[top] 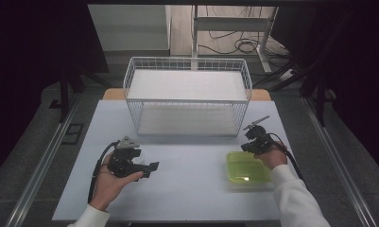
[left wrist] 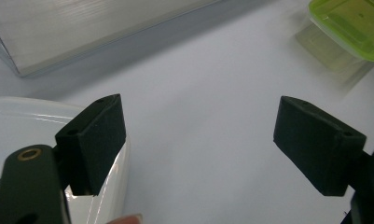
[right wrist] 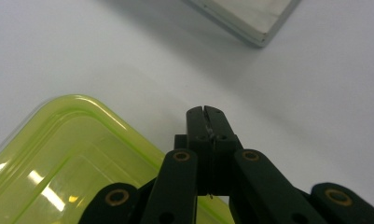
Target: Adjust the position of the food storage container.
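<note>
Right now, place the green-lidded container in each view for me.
High view: the green-lidded container sits lower right on the table, just below the right gripper.
Left gripper view: top right corner, beyond the open jaws.
Right gripper view: lower left, beside the shut jaws.
Shared landmark: the white wire rack, its base at and.

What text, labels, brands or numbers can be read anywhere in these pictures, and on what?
None can be read. The green-lidded container, the white wire basket, the table, the left claw and the right claw bear no visible writing, label or number.
</note>
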### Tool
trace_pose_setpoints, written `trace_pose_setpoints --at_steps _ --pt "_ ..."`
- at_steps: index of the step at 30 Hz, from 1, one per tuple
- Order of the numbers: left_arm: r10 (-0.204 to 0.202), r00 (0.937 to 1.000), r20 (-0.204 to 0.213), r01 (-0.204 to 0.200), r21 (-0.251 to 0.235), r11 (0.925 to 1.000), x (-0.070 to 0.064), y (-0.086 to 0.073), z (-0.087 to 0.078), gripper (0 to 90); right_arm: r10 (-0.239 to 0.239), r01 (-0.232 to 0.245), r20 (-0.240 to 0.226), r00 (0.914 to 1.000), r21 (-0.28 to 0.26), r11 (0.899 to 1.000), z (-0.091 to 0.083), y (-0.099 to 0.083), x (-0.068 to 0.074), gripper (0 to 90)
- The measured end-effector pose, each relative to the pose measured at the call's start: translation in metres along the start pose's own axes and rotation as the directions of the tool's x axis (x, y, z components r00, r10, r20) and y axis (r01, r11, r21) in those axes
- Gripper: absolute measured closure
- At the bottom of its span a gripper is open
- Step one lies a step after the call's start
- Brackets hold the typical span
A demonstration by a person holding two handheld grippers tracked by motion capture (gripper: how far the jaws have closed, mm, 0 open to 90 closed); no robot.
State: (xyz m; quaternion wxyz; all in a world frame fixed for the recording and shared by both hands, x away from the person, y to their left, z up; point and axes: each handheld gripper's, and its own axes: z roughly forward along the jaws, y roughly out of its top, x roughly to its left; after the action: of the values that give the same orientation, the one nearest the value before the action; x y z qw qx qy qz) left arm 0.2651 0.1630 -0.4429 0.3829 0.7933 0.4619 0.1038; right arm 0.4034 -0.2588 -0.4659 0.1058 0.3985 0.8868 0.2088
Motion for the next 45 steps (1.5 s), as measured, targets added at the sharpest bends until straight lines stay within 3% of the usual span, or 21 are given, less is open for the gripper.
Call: trace_pose_setpoints --at_steps 1,4,8,10,11,12,14,20,26,35,45 --pt "0.0 1.0 0.0 0.0 0.0 1.0 0.0 0.0 0.0 16.5 0.0 0.0 0.0 1.0 0.0 1.0 0.0 0.0 0.0 89.2" --pt "-0.008 1.0 -0.001 0.008 -0.002 1.0 0.001 -0.001 0.0 16.6 0.056 -0.054 0.033 0.9979 -0.052 0.997 -0.022 -0.008 -0.012 89.2" --pt "-0.013 0.9999 -0.002 0.013 -0.005 0.9999 0.001 -0.002 0.001 16.6 0.121 -0.113 0.09 0.9886 -0.086 0.99 -0.051 -0.029 -0.025 89.2" --pt "-0.016 0.9999 -0.001 0.016 -0.004 0.9999 0.0 -0.003 0.001 16.6 0.124 -0.117 0.147 0.9813 -0.059 0.991 -0.057 -0.041 -0.027 89.2" --pt "-0.016 0.9999 -0.001 0.016 -0.004 0.9999 0.0 -0.003 0.001 16.6 0.124 -0.117 0.147 0.9813 -0.059 0.991 -0.057 -0.041 -0.027 89.2" --pt "-0.019 0.9998 -0.002 0.019 -0.005 0.9998 0.0 -0.003 0.002 16.6 0.144 -0.142 0.179 0.9734 -0.023 0.99 -0.059 -0.056 -0.028 89.2" --pt "-0.019 0.9998 -0.001 0.019 -0.006 0.9998 -0.001 -0.003 0.003 16.6 0.175 -0.176 0.181 0.9678 -0.011 0.984 -0.06 -0.069 -0.028 89.2" --pt "-0.011 0.9999 0.0 0.011 0.0 0.9999 -0.003 -0.002 0.005 16.5 0.221 -0.225 0.15 0.9637 0.012 0.974 -0.054 -0.09 -0.021 89.2" --pt "-0.011 0.9999 0.001 0.011 0.001 0.9999 -0.003 -0.002 0.006 16.5 0.237 -0.24 0.124 0.9636 0.009 0.971 -0.048 -0.094 -0.013 89.2" --pt "-0.01 1.0 0.002 0.01 0.004 0.9999 -0.003 -0.002 0.007 16.6 0.242 -0.241 0.076 0.9674 -0.022 0.97 -0.047 -0.084 0.004 89.2" --pt "-0.009 1.0 0.002 0.009 -0.002 1.0 -0.006 -0.003 0.006 16.6 0.213 -0.211 0.037 0.9764 -0.043 0.977 -0.042 -0.069 0.036 89.2"
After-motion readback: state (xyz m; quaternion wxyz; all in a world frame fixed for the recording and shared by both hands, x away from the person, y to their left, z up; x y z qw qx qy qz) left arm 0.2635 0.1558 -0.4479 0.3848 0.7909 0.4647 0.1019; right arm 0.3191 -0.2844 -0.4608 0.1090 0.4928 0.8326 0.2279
